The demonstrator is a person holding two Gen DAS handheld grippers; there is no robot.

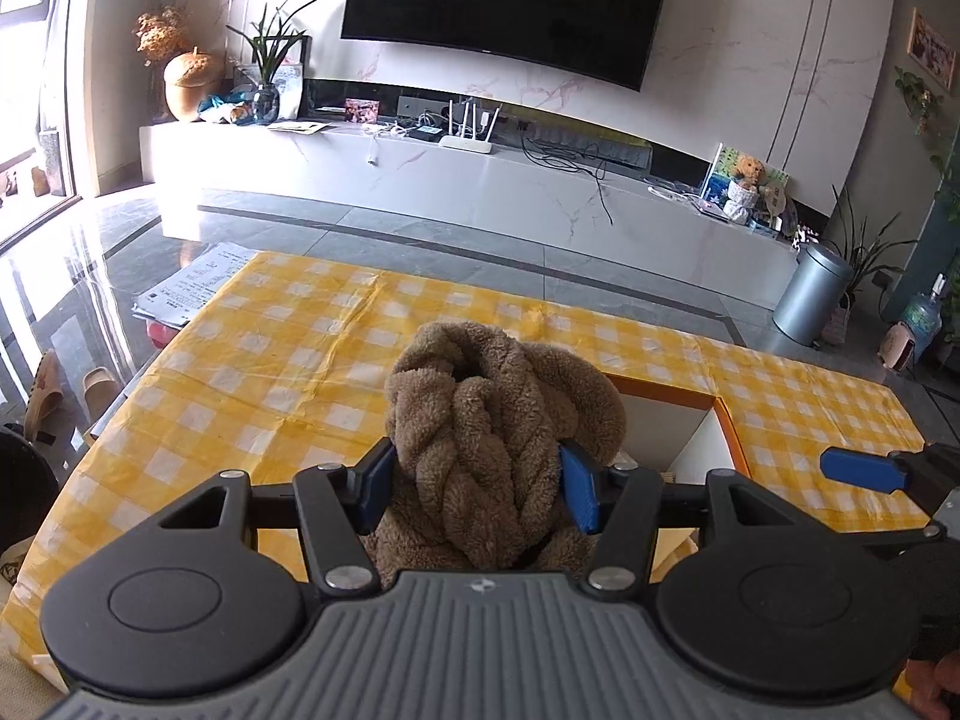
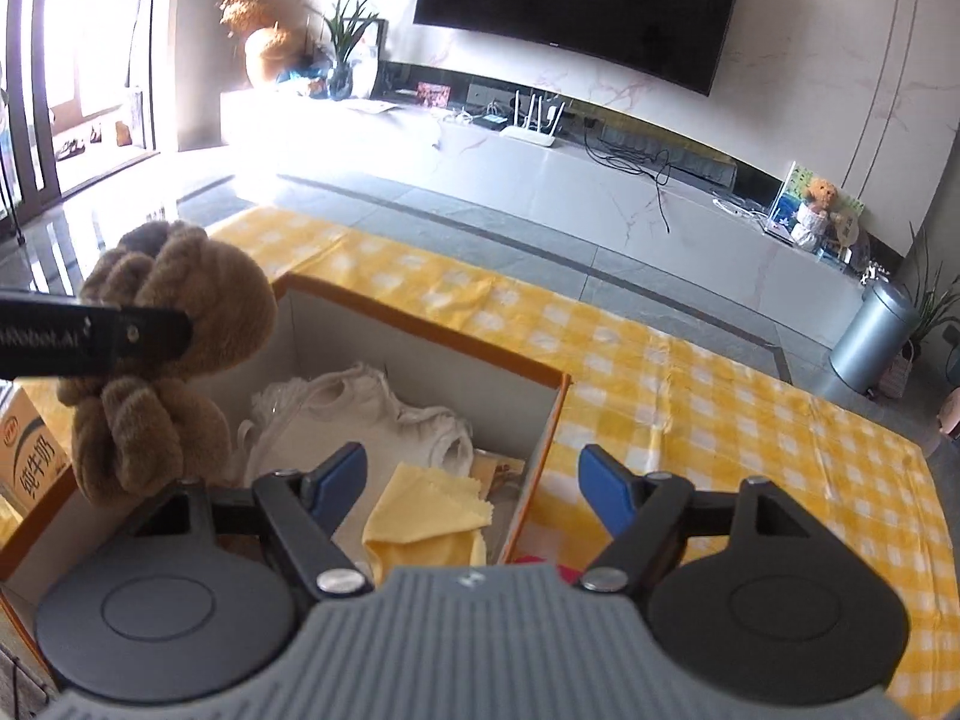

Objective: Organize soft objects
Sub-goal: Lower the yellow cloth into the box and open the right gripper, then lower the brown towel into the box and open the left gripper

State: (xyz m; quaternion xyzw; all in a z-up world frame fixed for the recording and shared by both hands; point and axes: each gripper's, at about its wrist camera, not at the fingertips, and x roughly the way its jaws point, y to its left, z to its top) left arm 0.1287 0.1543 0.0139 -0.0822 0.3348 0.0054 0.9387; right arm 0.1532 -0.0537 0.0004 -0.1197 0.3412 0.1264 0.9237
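My left gripper point(image 1: 477, 489) is shut on a brown fuzzy plush bundle point(image 1: 492, 420) and holds it in the air over the left rim of an orange-edged white box point(image 2: 540, 420). The same plush point(image 2: 162, 360) shows in the right wrist view, pinched by the left gripper's finger. My right gripper point(image 2: 474, 489) is open and empty, over the box's near right side. Inside the box lie a white garment point(image 2: 372, 414) and a yellow cloth point(image 2: 420, 516). One right fingertip point(image 1: 861, 471) shows at the right edge of the left wrist view.
The table has a yellow checked cloth point(image 1: 288, 348). A milk carton box point(image 2: 27, 456) stands left of the box. Papers point(image 1: 192, 288) lie on the table's far left corner. A metal bin point(image 1: 810, 294) stands on the floor at the right, and a TV bench point(image 1: 420, 174) runs behind.
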